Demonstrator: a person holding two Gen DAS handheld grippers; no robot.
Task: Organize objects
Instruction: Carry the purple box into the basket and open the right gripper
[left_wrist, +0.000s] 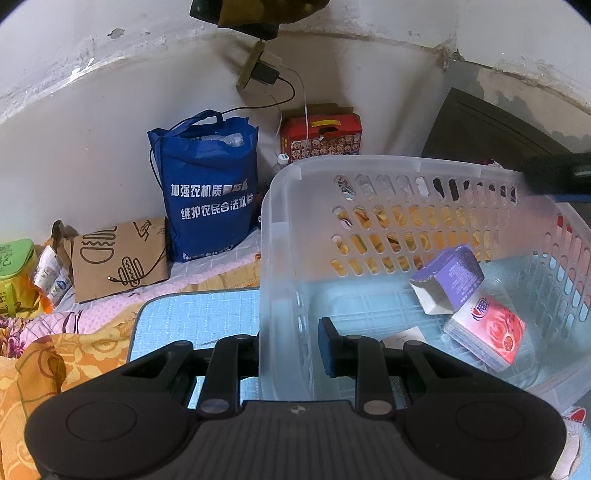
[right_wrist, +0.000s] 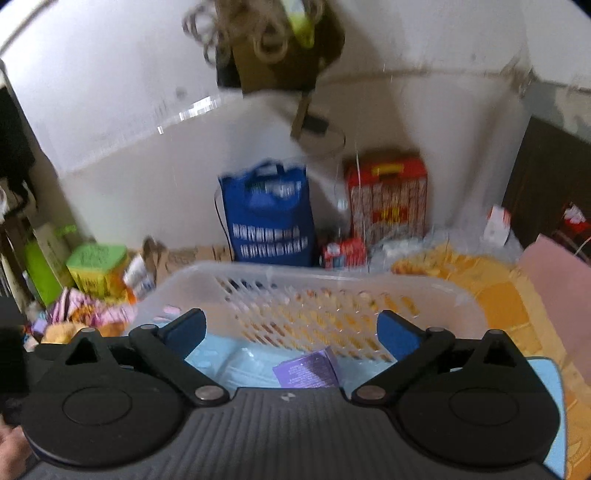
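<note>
Left wrist view
- left tongs (left_wrist: 291, 349): I am keeping them narrow, pinching the near side wall of the clear basket (left_wrist: 280, 236); one pad inside, the other outside.
- purple carton (left_wrist: 448, 277): lying inside the basket, ahead and to the right of these tongs, its torn open end turned toward them, long axis slanting from near-left to far-right.
- red tissue pack (left_wrist: 487, 330): touching the carton, just nearer and further right, lying flat on the basket floor.
- white slip (left_wrist: 402, 334): just right of the inner pad, on the basket floor.
- count inside the basket: one carton, one tissue pack, one slip.

Right wrist view
- right tongs (right_wrist: 291, 330): I am holding them wide and empty above the basket (right_wrist: 295, 271); nothing is touching either pad.
- purple carton (right_wrist: 306, 369): directly below and between the pads, slightly nearer than the tips; it looks let go.
- nearer hand: I am judging the right one nearer to the carton; the left is busy steadying the basket.
- count here: one carton in sight; the tissue pack is hidden.
</note>
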